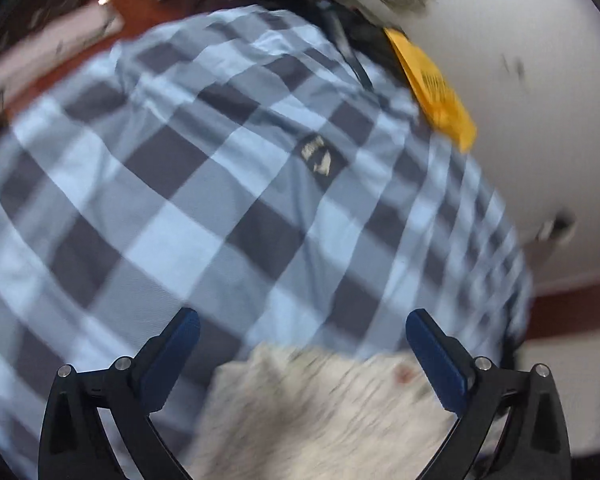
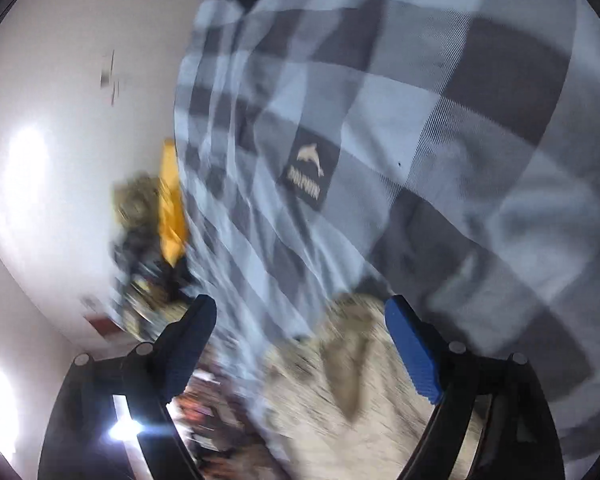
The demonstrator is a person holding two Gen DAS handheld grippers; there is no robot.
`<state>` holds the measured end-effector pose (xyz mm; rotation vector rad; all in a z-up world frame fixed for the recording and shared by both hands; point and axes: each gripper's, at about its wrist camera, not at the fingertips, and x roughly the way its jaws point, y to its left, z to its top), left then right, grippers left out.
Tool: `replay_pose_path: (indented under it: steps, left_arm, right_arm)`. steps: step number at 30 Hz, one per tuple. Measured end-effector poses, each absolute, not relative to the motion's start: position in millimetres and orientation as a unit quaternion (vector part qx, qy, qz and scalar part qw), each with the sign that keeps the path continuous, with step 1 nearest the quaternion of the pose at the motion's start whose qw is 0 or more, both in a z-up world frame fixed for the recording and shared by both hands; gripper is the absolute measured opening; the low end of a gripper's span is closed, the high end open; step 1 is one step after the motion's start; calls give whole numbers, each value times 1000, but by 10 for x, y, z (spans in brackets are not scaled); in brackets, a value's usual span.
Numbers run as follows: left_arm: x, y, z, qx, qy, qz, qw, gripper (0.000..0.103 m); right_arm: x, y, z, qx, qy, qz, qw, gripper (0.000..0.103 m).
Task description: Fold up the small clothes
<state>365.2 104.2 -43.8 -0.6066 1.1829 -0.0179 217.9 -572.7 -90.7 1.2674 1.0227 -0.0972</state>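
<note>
The shirt (image 1: 228, 184) is showing as soft woven cloth, matt, in a fine twill; its patch (image 2: 308, 172) is looking like stitched fabric; the claw (image 1: 302, 344) pads (image 1: 440, 364) are looking like ribbed blue rubber on matt black plastic, with shiny metal rivets; a fuzzy pale rug (image 1: 324, 412) is lying below.

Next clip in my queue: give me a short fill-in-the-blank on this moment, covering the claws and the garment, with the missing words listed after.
1. The checked garment in front of both claws is light blue and ____.
2. The dark patch on it shows a pale ____ above some lettering.
3. The left claw and the right claw both stand ____, gripping nothing.
4. Beside the garment's edge lies a flat ____ item.

Missing words: grey; dolphin; open; yellow
</note>
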Motion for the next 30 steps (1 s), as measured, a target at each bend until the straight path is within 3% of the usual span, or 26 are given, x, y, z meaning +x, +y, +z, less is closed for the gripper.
replay_pose_path:
  steps: [8,13,15,17,20,30]
  left_arm:
    - [2912,119,-499,-36,612,-86,786,103]
    - [2687,-205,-805,-26,644,-115,756,102]
    - [2703,-254,-883,-32,645,-113,755,95]
    - [2732,-275,-919,-17,634,-89,768,93]
    - [2725,-308,-929,-5,618,-75,783,93]
    - [2656,-153,-1044,-42,621,-49,781,93]
  right_arm:
    - [1913,-4680,-1012,471,567,5,676,84]
    - [1978,-4424,-1146,449,576,5,683,84]
    - [2002,-4373,-1140,460,560,21,689,74]
    - [2110,-4330,-1146,445,564,23,695,46]
    - [2192,-4294,-1240,414,587,-4,696,28]
    - [2092,-4354,-1125,354,593,-64,720,28]
